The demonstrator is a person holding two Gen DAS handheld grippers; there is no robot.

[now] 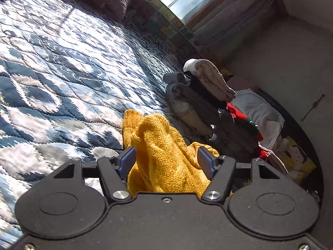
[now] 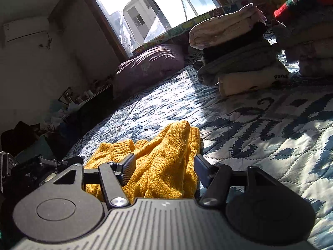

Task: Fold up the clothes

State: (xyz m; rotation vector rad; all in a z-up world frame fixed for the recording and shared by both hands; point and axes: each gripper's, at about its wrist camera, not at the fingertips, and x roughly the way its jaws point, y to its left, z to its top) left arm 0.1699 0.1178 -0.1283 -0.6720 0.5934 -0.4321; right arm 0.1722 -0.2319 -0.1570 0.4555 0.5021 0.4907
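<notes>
left tongs (image 1: 166, 158): wide, yellow knit sweater (image 1: 164, 162) bunched between | right tongs (image 2: 164, 164): wide around same sweater | sweater: near, on quilted bed (image 1: 62, 73) | folded stacks (image 2: 239, 56): far right

Sweater (image 2: 164, 158) on bed (image 2: 260, 129), before stacks (image 2: 235, 58)

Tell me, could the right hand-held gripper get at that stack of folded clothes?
Probably yes: open quilt lies between the right hand-held gripper and the stack. But the yellow sweater fills its open jaws.
</notes>
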